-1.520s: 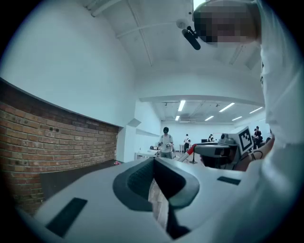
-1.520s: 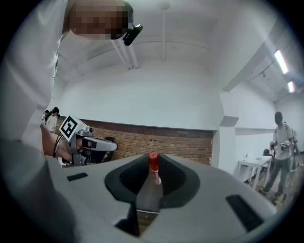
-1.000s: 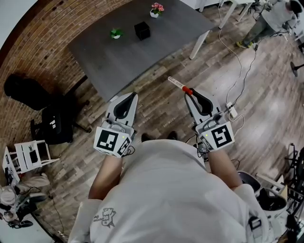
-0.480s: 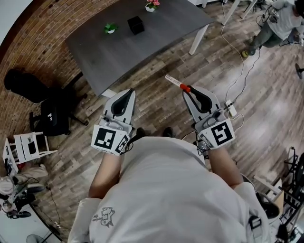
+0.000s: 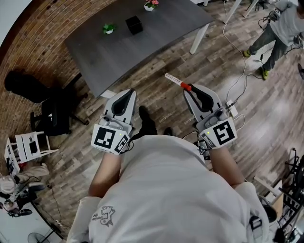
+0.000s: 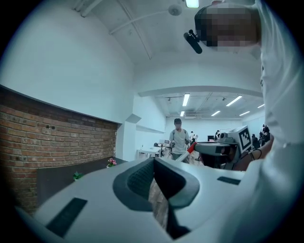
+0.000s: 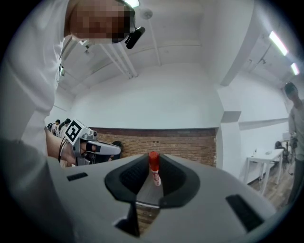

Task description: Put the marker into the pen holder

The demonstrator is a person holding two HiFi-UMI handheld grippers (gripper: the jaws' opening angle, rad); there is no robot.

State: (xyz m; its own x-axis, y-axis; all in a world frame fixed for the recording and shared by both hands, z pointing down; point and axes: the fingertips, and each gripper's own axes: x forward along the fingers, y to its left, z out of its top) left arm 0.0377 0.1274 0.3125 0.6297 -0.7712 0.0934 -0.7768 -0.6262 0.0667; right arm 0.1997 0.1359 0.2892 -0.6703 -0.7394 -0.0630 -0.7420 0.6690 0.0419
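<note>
The right gripper point(image 5: 194, 92) is clamped on a marker point(image 5: 176, 82), its pads pressing the barrel from both sides. Seen from the head view, the marker's red part sits at the jaw tips and its pale barrel sticks out beyond them, over the floor and towards the table. The left gripper point(image 5: 126, 95) has its jaws together at the tips, with nothing between them. Both grippers are held level in front of the person's chest, well apart from each other. Below them is a wooden floor point(image 5: 166, 107). Further ahead stands a grey table point(image 5: 142, 50) against a brick wall point(image 5: 42, 42). On the table's far side sits a black pen holder point(image 5: 134, 24), well apart from the marker, between a small green plant point(image 5: 108, 29) and a pot of pink flowers point(image 5: 151, 5).
</note>
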